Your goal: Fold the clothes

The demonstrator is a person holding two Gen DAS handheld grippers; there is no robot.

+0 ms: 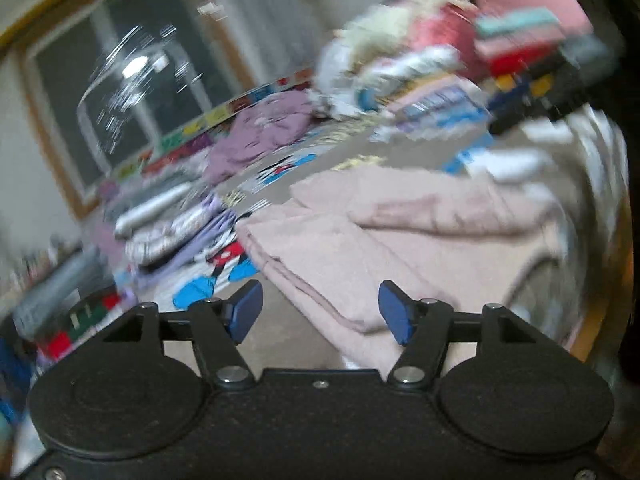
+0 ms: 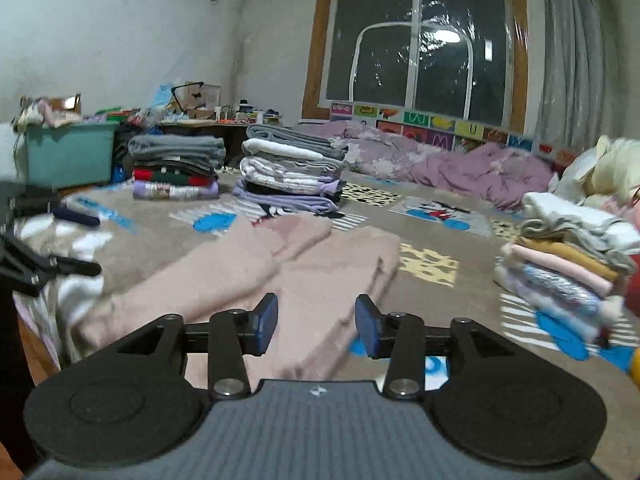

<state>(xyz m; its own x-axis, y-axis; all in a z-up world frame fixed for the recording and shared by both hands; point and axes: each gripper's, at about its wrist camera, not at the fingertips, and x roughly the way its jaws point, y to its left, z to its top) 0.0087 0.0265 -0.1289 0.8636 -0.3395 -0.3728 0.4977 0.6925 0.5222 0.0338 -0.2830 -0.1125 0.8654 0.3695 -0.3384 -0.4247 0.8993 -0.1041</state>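
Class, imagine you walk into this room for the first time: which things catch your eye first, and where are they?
The pale pink garment lies spread on the patterned bedspread, just ahead of the open right gripper. Behind it stand two stacks of folded clothes, and a dark window fills the far wall. The left gripper is open too.

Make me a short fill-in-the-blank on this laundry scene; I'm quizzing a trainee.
1. The garment lying in front of both tongs is pale ____.
2. The right tongs stand ____, gripping nothing.
3. The storage bin at the far left is ____ in colour.
4. The crumpled quilt under the window is ____.

Missing words: pink; open; teal; purple
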